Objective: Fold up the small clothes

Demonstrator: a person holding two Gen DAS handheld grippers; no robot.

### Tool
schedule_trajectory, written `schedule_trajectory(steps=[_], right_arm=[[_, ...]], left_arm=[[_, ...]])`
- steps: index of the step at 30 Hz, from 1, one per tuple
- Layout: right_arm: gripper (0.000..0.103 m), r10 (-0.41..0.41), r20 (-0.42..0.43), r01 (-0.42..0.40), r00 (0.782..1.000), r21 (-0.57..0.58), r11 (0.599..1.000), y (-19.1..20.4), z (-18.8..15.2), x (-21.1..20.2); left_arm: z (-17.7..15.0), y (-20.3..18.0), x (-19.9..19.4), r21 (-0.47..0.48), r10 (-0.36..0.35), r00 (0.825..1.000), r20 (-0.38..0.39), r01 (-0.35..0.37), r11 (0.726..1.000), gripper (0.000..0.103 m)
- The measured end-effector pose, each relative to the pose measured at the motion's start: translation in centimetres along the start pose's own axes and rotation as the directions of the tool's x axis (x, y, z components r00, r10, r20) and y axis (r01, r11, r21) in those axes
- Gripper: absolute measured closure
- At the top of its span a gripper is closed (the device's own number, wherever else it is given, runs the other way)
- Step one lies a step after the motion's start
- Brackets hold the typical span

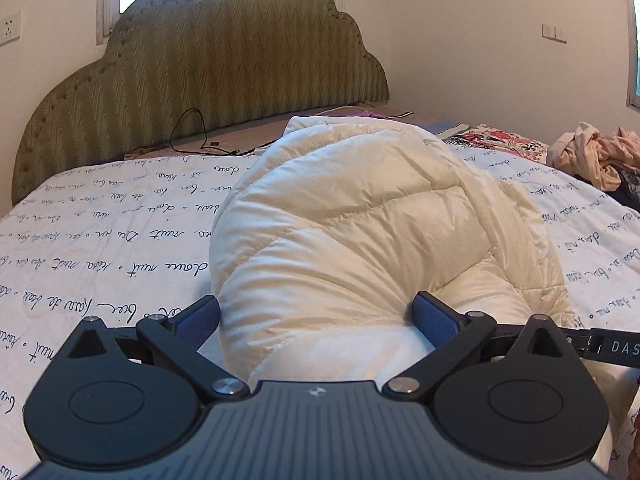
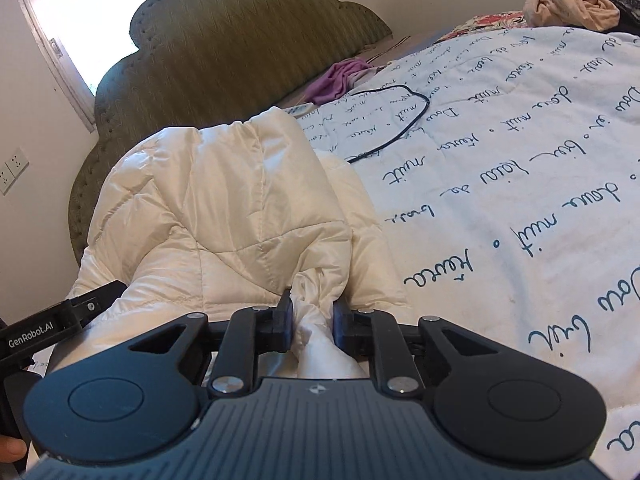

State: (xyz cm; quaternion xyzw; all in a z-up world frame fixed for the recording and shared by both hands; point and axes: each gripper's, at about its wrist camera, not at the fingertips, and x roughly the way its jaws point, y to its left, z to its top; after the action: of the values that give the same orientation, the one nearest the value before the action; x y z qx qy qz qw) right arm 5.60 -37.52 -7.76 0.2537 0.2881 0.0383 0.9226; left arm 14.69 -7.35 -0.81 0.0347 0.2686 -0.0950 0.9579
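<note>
Two grippers at cream puffer jacket (image 1: 360,220) on bed (image 1: 100,240): right gripper (image 2: 312,320) clenched on bunched edge; left gripper (image 1: 316,312) spread wide, straddling bulk, pads apparently not pressing. Long axis toward headboard (image 1: 200,72).

I see the scene through two fisheye cameras, one on each claw, and each looks forward along its own fingers and a little downward. The left wrist camera sits low over the bed (image 1: 100,216), level with the horizon, very near to the cream quilted jacket (image 1: 360,220) that fills its centre, and it faces the green headboard (image 1: 208,72). The right wrist camera is rolled, so the bed slopes in its picture; it is also very near to the jacket and faces the same headboard from more to the right. Both views share the jacket, the headboard, the black cable (image 1: 192,128) and the pink pile of clothes (image 1: 592,152).
</note>
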Motion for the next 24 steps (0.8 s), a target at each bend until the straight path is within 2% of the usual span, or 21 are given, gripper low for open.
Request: schedule_trajectory(steps=[5, 8, 11, 13, 15, 17, 20, 23, 24], right_arm=[[0.078, 0.002, -0.003, -0.002, 1.000, 0.013, 1.000, -0.4, -0.2, 0.1], [0.073, -0.015, -0.002, 0.015, 1.000, -0.018, 1.000, 0.0, -0.1, -0.2], [0.051, -0.080, 0.015, 0.081, 0.997, -0.119, 0.990, 1.4, -0.1, -0.6], [0.018, -0.143, 0.043, 0.148, 0.989, -0.180, 0.972, 2.1, -0.1, -1.0], [0.005, -0.188, 0.071, 0.200, 0.980, -0.218, 0.955, 2.4, -0.3, -1.2], [0.008, -0.158, 0.043, 0.163, 0.987, -0.209, 0.964, 1.5, -0.1, -1.2], [0.012, -0.071, -0.021, 0.069, 0.997, -0.085, 0.994, -0.5, 0.3, -1.0], [0.029, 0.008, -0.049, -0.008, 0.999, -0.001, 1.000, -1.7, 0.2, -0.9], [0.039, 0.034, -0.054, -0.033, 0.998, 0.025, 0.999, -1.9, 0.1, -0.9]], left_arm=[[-0.3, -0.3, 0.2, 0.012, 0.014, 1.000, 0.002, -0.014, 1.000, 0.000], [-0.4, -0.3, 0.3, 0.017, 0.019, 1.000, 0.007, -0.020, 1.000, 0.000], [-0.5, -0.1, 0.6, 0.020, 0.025, 1.000, 0.012, -0.026, 0.999, 0.000], [-0.7, -0.2, 0.6, 0.015, 0.026, 1.000, 0.013, -0.026, 1.000, 0.000], [-0.8, -0.3, 0.5, 0.011, 0.024, 1.000, 0.016, -0.024, 1.000, 0.000], [-0.9, -0.4, 0.5, 0.012, 0.025, 0.999, 0.022, -0.025, 1.000, 0.000], [-1.2, -0.5, 0.3, 0.014, 0.026, 0.999, 0.041, -0.027, 1.000, 0.000], [-1.4, -0.7, 0.3, 0.025, 0.027, 0.998, 0.059, -0.028, 0.999, 0.000], [-1.4, -0.7, 0.3, 0.032, 0.027, 0.998, 0.063, -0.029, 0.999, 0.000]])
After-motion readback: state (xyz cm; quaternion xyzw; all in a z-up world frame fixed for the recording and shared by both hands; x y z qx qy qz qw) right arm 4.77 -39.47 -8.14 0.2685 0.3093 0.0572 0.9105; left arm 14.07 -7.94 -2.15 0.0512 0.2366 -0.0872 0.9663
